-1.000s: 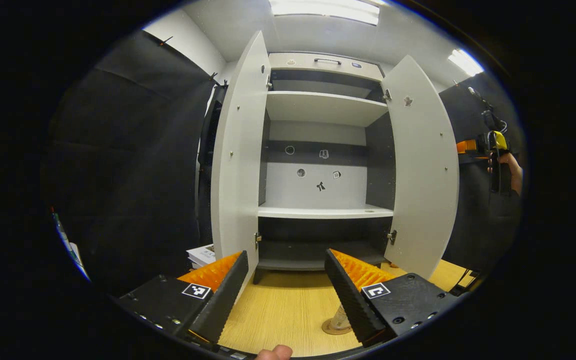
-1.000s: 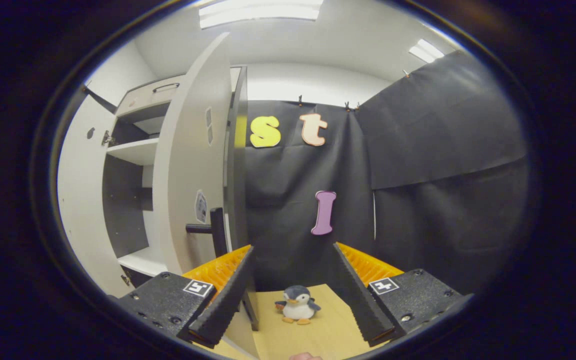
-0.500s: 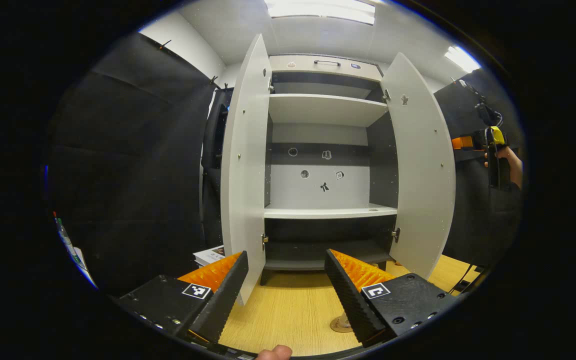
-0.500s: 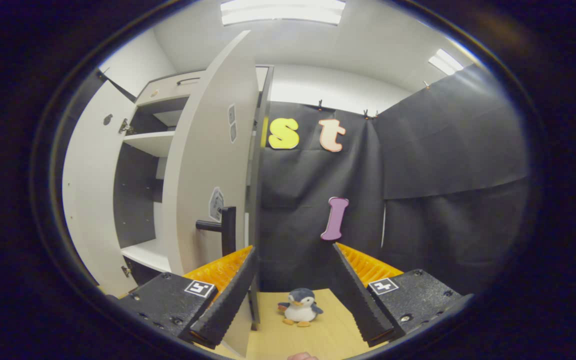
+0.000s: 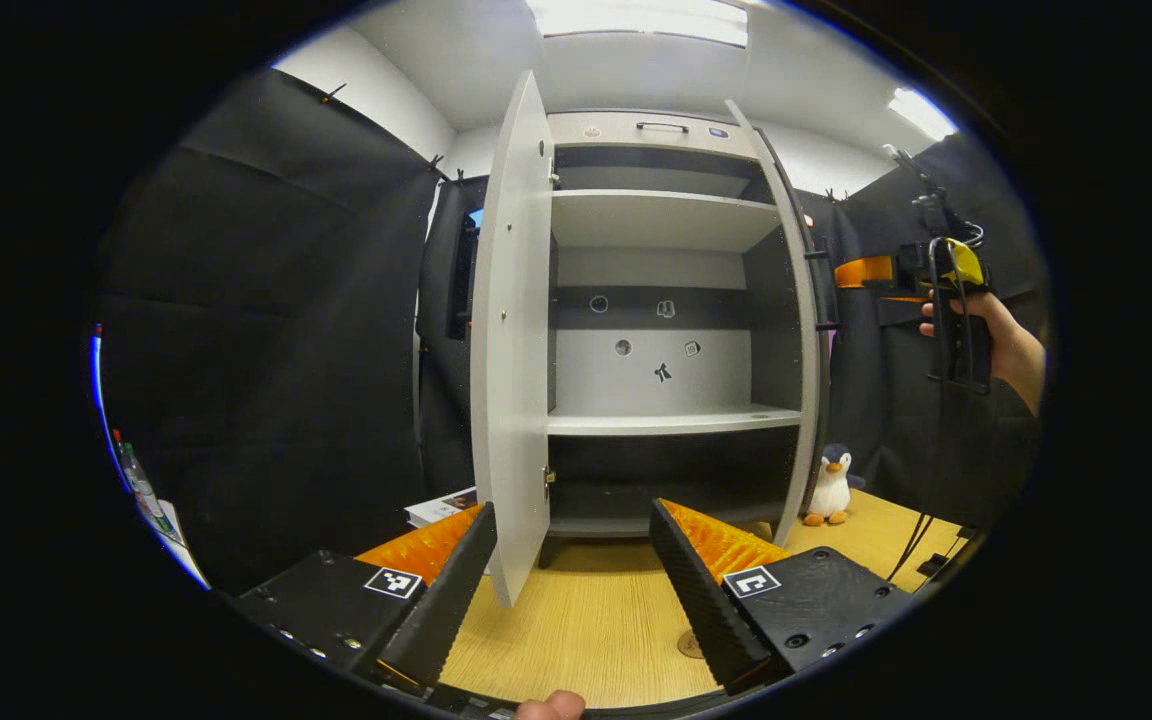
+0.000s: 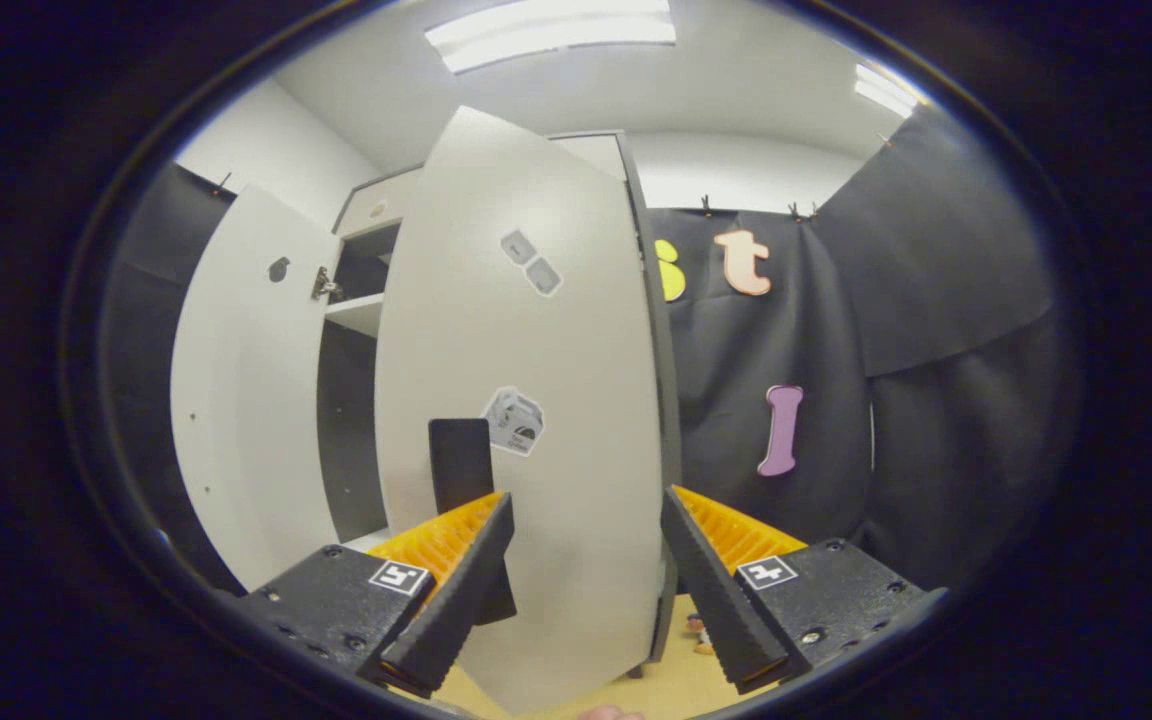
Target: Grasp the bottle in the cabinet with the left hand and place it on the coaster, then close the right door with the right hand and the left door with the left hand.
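Your right gripper (image 6: pixel 581 590) has its jaws released, spread either side of the right door (image 6: pixel 526 420), whose flat pale outer face and dark bar handle (image 6: pixel 463 470) sit at frame centre in the right gripper view. That looks like the posture for pushing the panel shut. In the left gripper view that door (image 5: pixel 804 340) shows nearly edge-on at centre right, so it is partly swung in. Your left gripper (image 5: pixel 571 590) also holds its jaws released and empty, low over the wood-grain worktop (image 5: pixel 586 620). The left door (image 5: pixel 514 340) stands wide open. The round coaster (image 5: pixel 688 643) peeks out beside the right finger; the bottle on it is hidden. The cabinet shelves (image 5: pixel 671 422) are bare.
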Action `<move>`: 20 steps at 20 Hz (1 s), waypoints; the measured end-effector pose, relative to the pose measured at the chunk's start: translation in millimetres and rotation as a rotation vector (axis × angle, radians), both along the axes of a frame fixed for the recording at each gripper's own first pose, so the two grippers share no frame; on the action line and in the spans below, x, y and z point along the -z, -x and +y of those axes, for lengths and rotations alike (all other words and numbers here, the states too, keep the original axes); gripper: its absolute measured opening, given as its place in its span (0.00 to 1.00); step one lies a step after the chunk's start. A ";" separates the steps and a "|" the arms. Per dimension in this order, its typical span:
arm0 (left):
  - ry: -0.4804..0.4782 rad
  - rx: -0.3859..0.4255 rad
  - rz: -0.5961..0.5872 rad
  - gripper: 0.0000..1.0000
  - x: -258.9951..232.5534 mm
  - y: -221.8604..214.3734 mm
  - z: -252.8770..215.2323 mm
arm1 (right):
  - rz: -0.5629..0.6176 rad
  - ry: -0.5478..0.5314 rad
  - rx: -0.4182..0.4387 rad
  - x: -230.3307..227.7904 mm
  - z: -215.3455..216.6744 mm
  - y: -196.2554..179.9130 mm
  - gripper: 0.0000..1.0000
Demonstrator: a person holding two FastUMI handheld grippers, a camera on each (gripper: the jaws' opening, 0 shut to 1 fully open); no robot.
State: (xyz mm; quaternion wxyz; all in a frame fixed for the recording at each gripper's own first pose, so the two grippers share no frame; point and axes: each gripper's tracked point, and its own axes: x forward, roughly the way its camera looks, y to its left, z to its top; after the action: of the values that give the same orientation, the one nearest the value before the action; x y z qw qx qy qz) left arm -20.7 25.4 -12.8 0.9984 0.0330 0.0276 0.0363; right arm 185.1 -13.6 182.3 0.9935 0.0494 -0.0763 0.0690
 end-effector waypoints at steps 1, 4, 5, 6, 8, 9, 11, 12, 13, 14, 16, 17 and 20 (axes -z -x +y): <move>0.005 -0.003 0.000 0.94 -0.7 0.7 2.4 | -0.013 0.000 0.018 -4.0 -1.7 -0.7 0.97; 0.038 -0.019 -0.007 0.93 -8.6 3.4 12.7 | -0.065 0.014 0.020 -15.8 4.0 15.3 0.97; 0.047 -0.023 -0.008 0.93 -12.5 3.1 15.9 | -0.069 0.022 0.019 -16.4 2.8 25.5 0.93; 0.056 -0.025 -0.010 0.97 -14.6 2.0 19.5 | -0.071 0.032 0.017 -16.1 3.0 36.6 0.97; 0.075 -0.008 -0.020 0.94 -21.3 -1.5 17.5 | -0.094 0.058 0.041 -11.2 -2.0 61.0 0.97; 0.082 -0.001 -0.024 0.94 -23.0 -4.0 16.1 | -0.107 0.062 0.065 -6.1 -7.9 73.5 0.97; 0.097 0.028 -0.035 0.95 -25.2 -7.5 6.9 | -0.100 0.068 0.089 17.3 -7.3 97.5 0.97; 0.099 0.039 -0.038 0.95 -26.5 -8.8 1.9 | -0.086 0.076 0.098 31.1 -6.2 108.5 0.97; 0.096 0.050 -0.039 0.95 -27.4 -9.0 -1.2 | -0.066 0.083 0.104 46.0 -5.7 117.1 0.97; 0.091 0.063 -0.040 0.95 -27.8 -9.2 -6.6 | -0.050 0.090 0.104 59.9 -3.2 125.2 0.93; 0.087 0.092 -0.039 0.95 -27.5 -11.6 -17.2 | -0.007 0.095 0.097 86.9 1.1 136.0 0.97; 0.085 0.104 -0.040 0.95 -27.9 -12.6 -22.3 | 0.023 0.094 0.093 101.6 3.0 141.1 0.97; 0.062 0.122 -0.045 0.95 -29.3 -11.4 -33.6 | 0.081 0.062 0.073 135.2 9.3 156.1 0.98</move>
State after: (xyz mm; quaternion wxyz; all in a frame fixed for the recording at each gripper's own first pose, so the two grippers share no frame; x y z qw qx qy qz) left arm -9.4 -8.2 16.5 0.9997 0.0028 0.0044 -0.0248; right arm 29.0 -4.3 47.1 0.9987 0.0183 -0.0354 0.0328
